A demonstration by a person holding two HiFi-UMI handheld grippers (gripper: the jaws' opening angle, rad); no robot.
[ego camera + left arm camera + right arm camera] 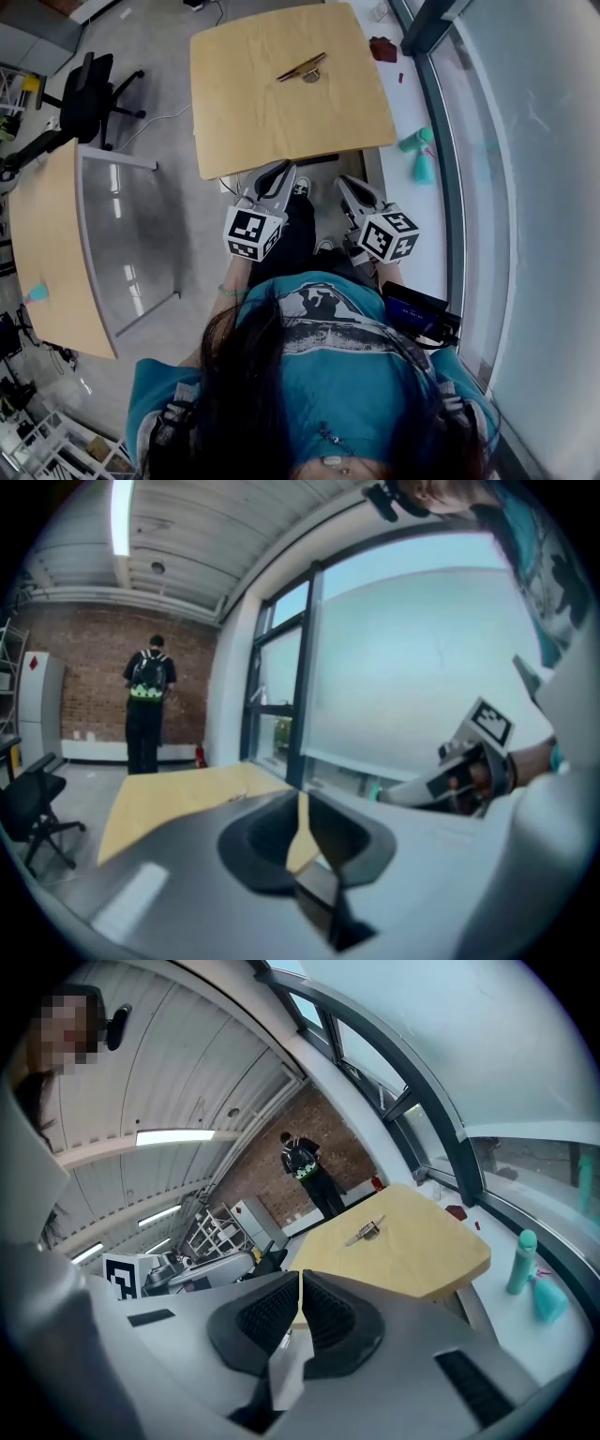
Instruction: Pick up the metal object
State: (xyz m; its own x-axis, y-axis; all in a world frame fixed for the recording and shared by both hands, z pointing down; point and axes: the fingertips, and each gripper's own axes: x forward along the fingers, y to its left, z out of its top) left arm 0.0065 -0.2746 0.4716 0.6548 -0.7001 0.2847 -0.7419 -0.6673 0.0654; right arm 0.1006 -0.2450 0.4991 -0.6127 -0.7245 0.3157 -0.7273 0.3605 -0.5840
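As the scene is viewed from above, a black office chair (89,94) is seen at far left, parked beside a curved desk (47,234). Further right stands a square wooden table (244,112), on which the metal object (303,67) has been left near the far edge, a little right of centre. It is shown as a slim, straight bar with a dull brass and steel sheen. It is laid on a slant, with a small round part tucked against its right end.

Short of the table's near edge, the left gripper (277,176) is held low in front of the person, its jaws parted by only a narrow slit with nothing between them. Just beside it, the right gripper (345,185) is held with its jaws drawn together, likewise empty. Both are kept well apart from the bar.

On the white sill (412,94) at right, a dark red item (382,49) and a teal bottle (419,141) are set by the window (525,141).
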